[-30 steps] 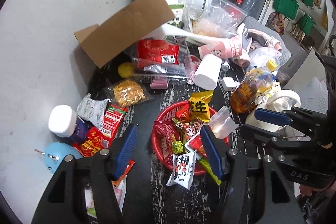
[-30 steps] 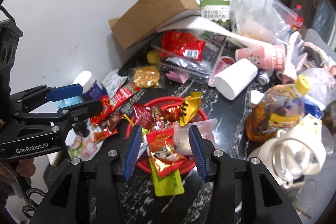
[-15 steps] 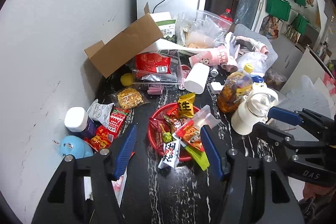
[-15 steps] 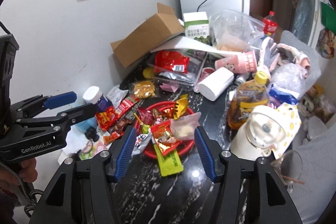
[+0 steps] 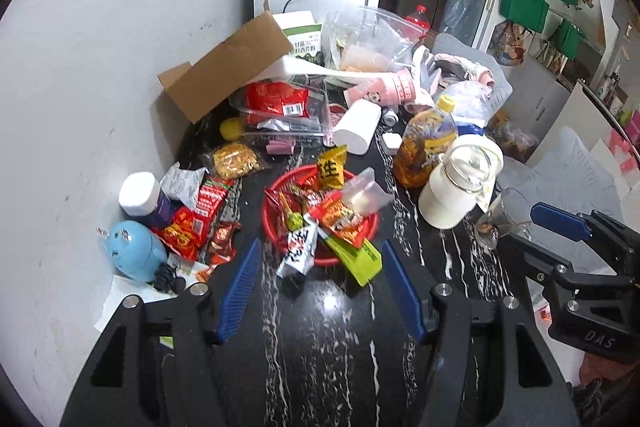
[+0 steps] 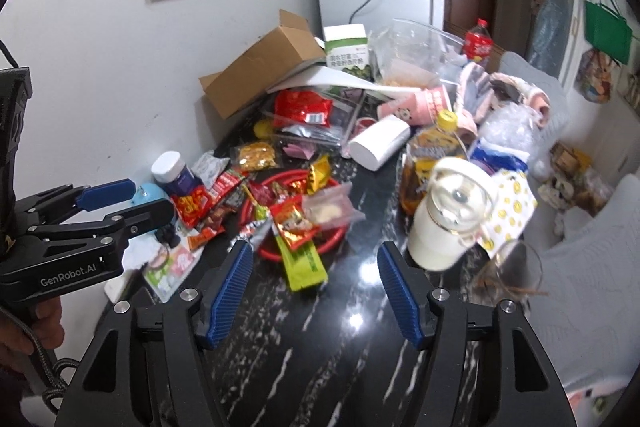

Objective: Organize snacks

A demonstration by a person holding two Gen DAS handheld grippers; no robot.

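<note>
The black marbled tabletop [image 5: 320, 339] is crowded along the wall, its near part bare, probably kept as working room; a brown cardboard box [image 5: 224, 67] lies tipped toward the wall with a green-and-white carton [image 5: 302, 33] of Chinese print, too small to read, beside it; the red basket [image 5: 272, 223] sits mid-table, heaped with snacks, seemingly the collecting spot; a yellow packet [image 5: 332, 169] bearing a bold black Chinese character stands in it, and a lime-green packet [image 5: 356, 259] hangs over its near rim; more red packets [image 5: 188, 231] lie loose to the left, so sorting looks unfinished; the left gripper [image 5: 320, 283] and right gripper [image 6: 316, 281] hover short of the basket, jaws spread wide and holding nothing; their bodies read "GenRobot.AI" and "DAS".
</note>
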